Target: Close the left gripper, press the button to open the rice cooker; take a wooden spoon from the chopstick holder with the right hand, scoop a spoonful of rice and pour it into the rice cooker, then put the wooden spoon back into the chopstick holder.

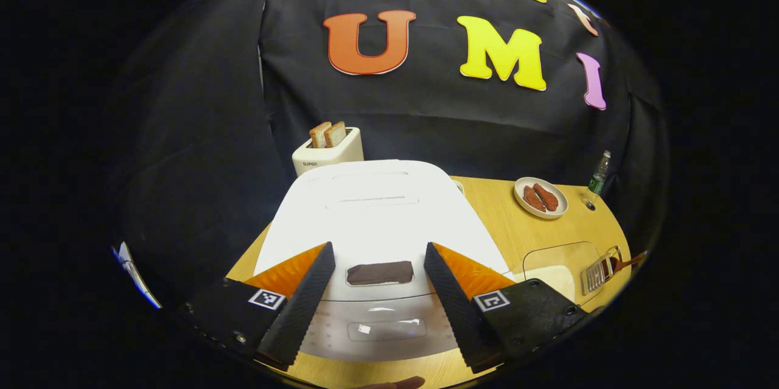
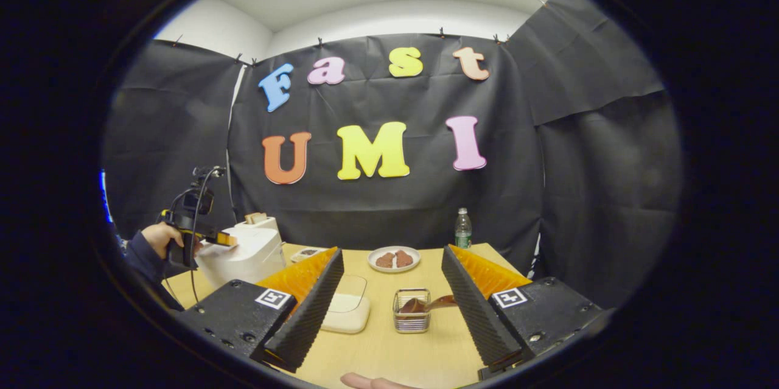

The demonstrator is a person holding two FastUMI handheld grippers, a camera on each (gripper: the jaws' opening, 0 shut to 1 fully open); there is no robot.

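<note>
White rice cooker (image 1: 377, 218) lid shut under my spread left gripper (image 1: 378, 276); my right gripper (image 2: 392, 301) hangs spread over open table.

From the left gripper view, my two fingers straddle the dark button (image 1: 380, 273) at the cooker's front edge, a gap on each side, touching nothing. A toaster (image 1: 326, 151) stands just behind the cooker at 12 o'clock; the plate (image 1: 540, 197) and bottle (image 1: 599, 175) sit well off at 2 o'clock near the table's (image 1: 487, 206) far edge. In the right gripper view, the wire chopstick holder (image 2: 411, 310) with the wooden spoon (image 2: 429, 303) lies between my fingers, bare tabletop around it. The rice container (image 2: 347, 310) sits at 10 o'clock of the holder, partly behind my left finger. At 9 o'clock, my hand (image 2: 159, 238) holds the left gripper at the cooker.
</note>
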